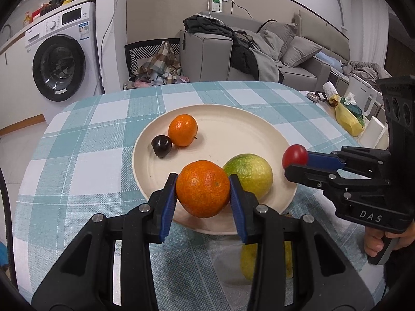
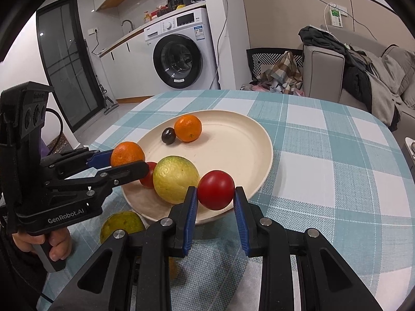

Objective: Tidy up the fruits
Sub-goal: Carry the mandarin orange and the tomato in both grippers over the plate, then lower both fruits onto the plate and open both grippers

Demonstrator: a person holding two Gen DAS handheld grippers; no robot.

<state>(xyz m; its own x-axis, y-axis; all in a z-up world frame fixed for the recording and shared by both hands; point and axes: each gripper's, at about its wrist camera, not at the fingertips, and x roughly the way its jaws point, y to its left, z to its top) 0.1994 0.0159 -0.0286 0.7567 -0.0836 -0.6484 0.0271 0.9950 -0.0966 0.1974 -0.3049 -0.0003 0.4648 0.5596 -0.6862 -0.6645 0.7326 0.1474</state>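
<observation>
While both hands hover at the near edge of the cream plate (image 1: 145,140), each tool carries one piece of fruit. The left gripper (image 1: 203,189) is clenched on a large orange (image 1: 203,188), its blue pads pressing the fruit's two sides, and holds it above the plate's near rim, likely so it can be set down among the others. The right gripper (image 2: 215,194) is closed tightly on a red tomato (image 2: 216,189), also poised over the rim, on the side by the yellow-green citrus (image 2: 175,180).

That citrus already lies on the plate, close to both held fruits. Farther back a small mandarin (image 1: 182,129) and a dark plum (image 1: 161,142) sit touching each other, which leaves the plate's middle and far right bare, the obvious room for the two newcomers. From the right wrist view a second tomato (image 2: 149,178) shows behind the left tool's finger, apparently on the plate.

One more greenish-yellow fruit (image 2: 122,224) lies off the plate on the checked tablecloth (image 1: 103,119), beneath the grippers, so I judge the gathering unfinished.
</observation>
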